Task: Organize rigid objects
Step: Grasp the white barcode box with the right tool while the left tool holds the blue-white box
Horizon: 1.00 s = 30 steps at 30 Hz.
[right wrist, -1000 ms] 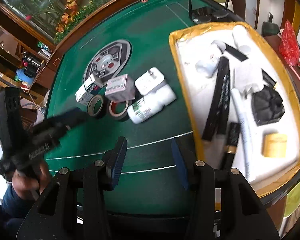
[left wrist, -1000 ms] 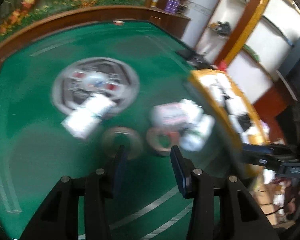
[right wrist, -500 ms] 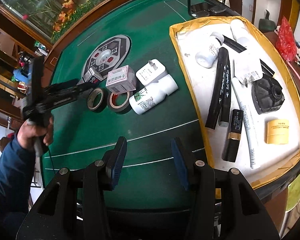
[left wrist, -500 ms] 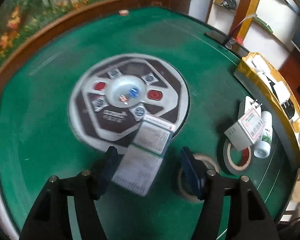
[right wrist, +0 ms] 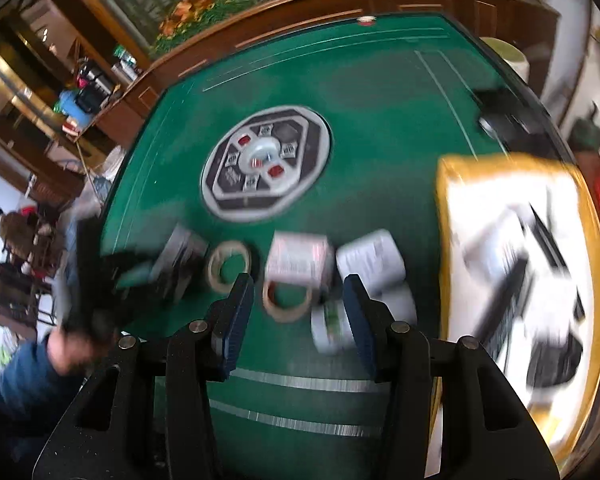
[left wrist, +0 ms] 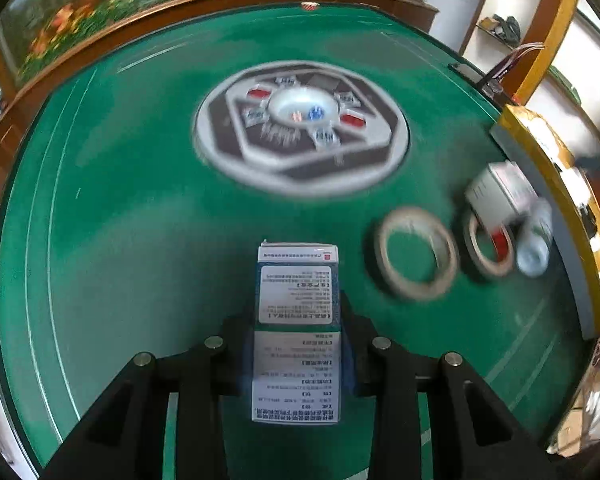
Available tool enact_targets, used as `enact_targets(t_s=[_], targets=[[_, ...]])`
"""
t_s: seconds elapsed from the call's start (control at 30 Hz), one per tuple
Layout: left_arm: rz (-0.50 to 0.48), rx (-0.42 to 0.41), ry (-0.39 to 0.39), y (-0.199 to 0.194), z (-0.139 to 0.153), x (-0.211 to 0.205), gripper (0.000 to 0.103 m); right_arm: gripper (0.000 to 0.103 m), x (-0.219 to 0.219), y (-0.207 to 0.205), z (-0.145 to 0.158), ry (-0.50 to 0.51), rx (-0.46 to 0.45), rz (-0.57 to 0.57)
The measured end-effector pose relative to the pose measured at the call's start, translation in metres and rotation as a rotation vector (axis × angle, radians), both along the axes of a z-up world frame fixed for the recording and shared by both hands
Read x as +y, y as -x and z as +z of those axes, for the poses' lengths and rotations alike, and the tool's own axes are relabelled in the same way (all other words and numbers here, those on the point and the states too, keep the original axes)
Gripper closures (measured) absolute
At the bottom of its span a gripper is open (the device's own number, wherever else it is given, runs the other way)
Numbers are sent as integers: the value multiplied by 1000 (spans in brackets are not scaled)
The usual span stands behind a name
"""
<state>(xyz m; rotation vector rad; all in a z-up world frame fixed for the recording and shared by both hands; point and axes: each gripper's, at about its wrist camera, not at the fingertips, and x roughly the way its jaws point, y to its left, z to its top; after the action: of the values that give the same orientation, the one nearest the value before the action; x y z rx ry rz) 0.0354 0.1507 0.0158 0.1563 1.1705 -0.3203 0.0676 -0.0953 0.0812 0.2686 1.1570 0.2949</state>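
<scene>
While two rolls of tan tape, one pink-printed white carton, one white plug adapter and one white plastic bottle are left on the green felt table beside one yellow-rimmed white tray, one blue-and-white printed medicine box is seen pinched between the left tongs. Half a second ago that box lay loose between wider jaws, which have just been closing onto it. The right tongs are held open and empty, now above the tape rolls and carton instead of bare felt.
</scene>
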Motion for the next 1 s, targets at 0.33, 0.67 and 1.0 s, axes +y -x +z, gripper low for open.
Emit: enact_targets(t_s=[0.33,0.67,1.0], targets=[[62,13,9,36,0,9,69,56,28,-33,-53,-74,162,130],[56,10,23,34,0,8,69,56,38,60,-51,-49,165,147],[-8,14,17,50,2,14,69,56,39,58,-45,-101,150,-22]])
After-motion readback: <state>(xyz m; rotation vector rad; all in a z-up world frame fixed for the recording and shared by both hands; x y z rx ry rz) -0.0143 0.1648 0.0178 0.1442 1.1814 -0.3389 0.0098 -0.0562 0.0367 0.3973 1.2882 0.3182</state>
